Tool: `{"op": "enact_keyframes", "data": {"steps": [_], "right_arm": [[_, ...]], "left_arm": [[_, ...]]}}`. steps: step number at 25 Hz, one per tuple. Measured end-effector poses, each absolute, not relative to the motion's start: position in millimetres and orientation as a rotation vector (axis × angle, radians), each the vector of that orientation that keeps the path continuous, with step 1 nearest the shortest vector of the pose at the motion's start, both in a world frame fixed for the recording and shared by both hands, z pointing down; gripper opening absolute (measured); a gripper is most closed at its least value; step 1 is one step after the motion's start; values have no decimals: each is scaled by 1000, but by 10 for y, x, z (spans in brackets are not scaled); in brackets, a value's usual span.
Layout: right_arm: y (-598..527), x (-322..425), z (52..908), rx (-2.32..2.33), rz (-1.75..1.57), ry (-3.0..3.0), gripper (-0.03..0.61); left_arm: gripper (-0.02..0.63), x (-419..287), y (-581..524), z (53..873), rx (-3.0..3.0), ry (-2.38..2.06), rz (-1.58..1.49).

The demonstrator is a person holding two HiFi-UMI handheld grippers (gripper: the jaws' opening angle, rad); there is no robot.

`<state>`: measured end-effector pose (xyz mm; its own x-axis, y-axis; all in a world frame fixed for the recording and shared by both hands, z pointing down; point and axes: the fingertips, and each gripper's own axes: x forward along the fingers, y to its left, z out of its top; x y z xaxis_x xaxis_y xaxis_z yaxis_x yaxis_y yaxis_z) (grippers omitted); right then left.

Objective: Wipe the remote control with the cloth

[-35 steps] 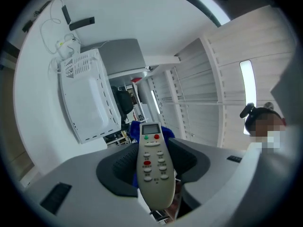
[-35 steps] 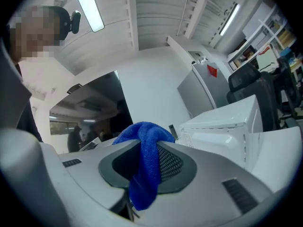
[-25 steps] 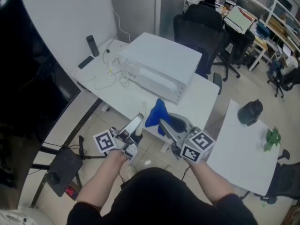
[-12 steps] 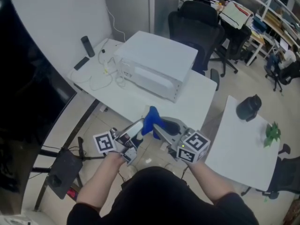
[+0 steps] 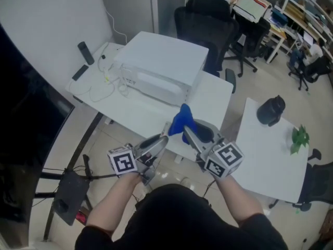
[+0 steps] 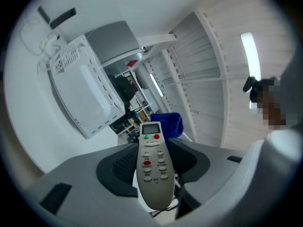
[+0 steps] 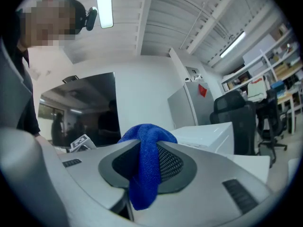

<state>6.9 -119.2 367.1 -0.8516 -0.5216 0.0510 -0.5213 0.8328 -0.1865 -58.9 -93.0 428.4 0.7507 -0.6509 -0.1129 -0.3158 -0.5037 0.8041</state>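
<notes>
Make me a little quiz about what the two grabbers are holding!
1. True or false: the left gripper holds the remote control.
2. What colour is the cloth clamped in the right gripper?
3. Where does the big white box sit? A: on the table. B: on the floor. C: on a chair.

Key: 1 true. 2 blue. 3 A.

A white table (image 5: 148,114) bears a white box (image 5: 158,66) and cables (image 5: 99,91).
</notes>
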Motion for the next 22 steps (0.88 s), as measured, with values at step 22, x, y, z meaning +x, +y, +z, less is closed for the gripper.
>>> {"op": "enact_keyframes", "data": {"steps": [22], "right_arm": [[-918,1246,5026,-1466,-263,3310,97]], "left_arm": [[203,-17,-1937,6955,2107,-1545,713]]}}
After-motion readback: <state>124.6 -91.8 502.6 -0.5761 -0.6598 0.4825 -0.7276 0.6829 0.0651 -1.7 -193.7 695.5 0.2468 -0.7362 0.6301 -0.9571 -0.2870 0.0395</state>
